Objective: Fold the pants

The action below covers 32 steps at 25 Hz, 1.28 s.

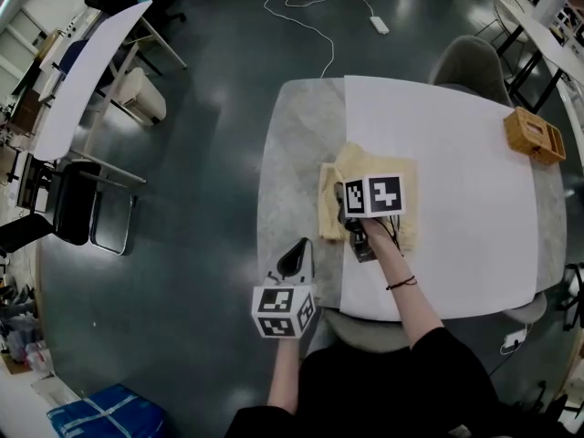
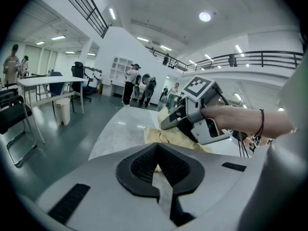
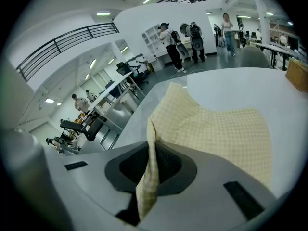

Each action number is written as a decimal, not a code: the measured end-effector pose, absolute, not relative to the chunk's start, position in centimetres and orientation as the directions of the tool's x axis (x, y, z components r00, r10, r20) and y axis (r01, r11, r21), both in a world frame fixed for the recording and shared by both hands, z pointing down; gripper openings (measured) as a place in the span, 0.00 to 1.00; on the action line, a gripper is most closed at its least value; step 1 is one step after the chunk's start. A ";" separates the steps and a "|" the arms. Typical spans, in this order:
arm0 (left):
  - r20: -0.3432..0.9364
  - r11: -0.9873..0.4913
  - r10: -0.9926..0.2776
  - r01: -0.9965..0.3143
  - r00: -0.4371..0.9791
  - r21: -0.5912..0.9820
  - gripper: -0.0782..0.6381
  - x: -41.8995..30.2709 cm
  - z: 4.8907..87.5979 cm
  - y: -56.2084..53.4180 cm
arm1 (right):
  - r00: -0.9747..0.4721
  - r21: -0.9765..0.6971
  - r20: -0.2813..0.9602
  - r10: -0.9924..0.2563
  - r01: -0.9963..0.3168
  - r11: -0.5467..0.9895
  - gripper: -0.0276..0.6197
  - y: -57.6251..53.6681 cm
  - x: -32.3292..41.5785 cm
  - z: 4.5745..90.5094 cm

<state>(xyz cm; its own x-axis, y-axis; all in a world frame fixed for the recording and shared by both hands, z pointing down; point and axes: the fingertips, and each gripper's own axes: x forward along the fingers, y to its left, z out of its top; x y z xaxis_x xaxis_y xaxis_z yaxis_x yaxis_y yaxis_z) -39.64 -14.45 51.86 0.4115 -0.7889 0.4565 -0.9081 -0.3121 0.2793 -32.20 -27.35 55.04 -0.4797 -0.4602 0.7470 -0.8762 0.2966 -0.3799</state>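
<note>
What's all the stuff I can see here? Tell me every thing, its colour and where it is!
pants: one, yellow checked, lying on the table
table: one, grey marbled, centre
sheet: one, white, covering most of the table
box: one, brown wood, at the table's far right edge
chairs: two, grey, one beyond the table, one at its near edge
cable: one, white, on the dark floor beyond the table
side table: one, white, long, far left
bundle: one, blue, on the floor at lower left
left gripper: one, grey with black pads, shut and empty, left of the table
right gripper: one, grey, shut on an edge of the pants
</note>
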 end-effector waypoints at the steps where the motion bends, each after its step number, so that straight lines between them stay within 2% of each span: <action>1: 0.457 -0.312 -0.789 -0.908 0.412 0.280 0.13 -39.7 51.9 -14.4 | -0.473 -0.376 0.750 -0.462 -0.880 0.290 0.09 -27.4 -32.3 55.2; 11: 0.454 -0.313 -0.788 -0.906 0.416 0.286 0.13 -40.0 51.9 -14.5 | -0.457 -0.398 0.750 -0.478 -0.889 0.225 0.10 -27.6 -32.8 56.1; 16: 0.449 -0.316 -0.790 -0.904 0.418 0.287 0.13 -40.3 51.8 -14.4 | -0.493 -0.445 0.724 -0.482 -0.868 0.220 0.24 -27.4 -34.0 55.8; 22: 0.443 -0.318 -0.792 -0.904 0.419 0.286 0.13 -40.3 51.6 -14.2 | -0.477 -0.428 0.681 -0.555 -0.875 0.226 0.37 -27.4 -34.7 54.8; 26: 0.436 -0.321 -0.797 -0.904 0.418 0.281 0.13 -40.4 51.2 -14.2 | -0.463 -0.402 0.650 -0.603 -0.883 0.244 0.39 -27.3 -34.7 53.6; 32: 0.422 -0.328 -0.805 -0.906 0.416 0.266 0.13 -39.7 50.2 -14.3 | -0.546 -0.489 0.579 -0.606 -0.827 0.278 0.39 -26.3 -33.9 51.8</action>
<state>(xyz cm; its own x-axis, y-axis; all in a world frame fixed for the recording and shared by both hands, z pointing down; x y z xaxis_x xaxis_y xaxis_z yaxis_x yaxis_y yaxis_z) -39.66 -14.30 50.18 0.4157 -0.8054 0.4224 -0.9063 -0.3281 0.2663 -33.85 -26.27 51.81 -0.5457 -0.6062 0.5786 -0.8269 0.2778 -0.4890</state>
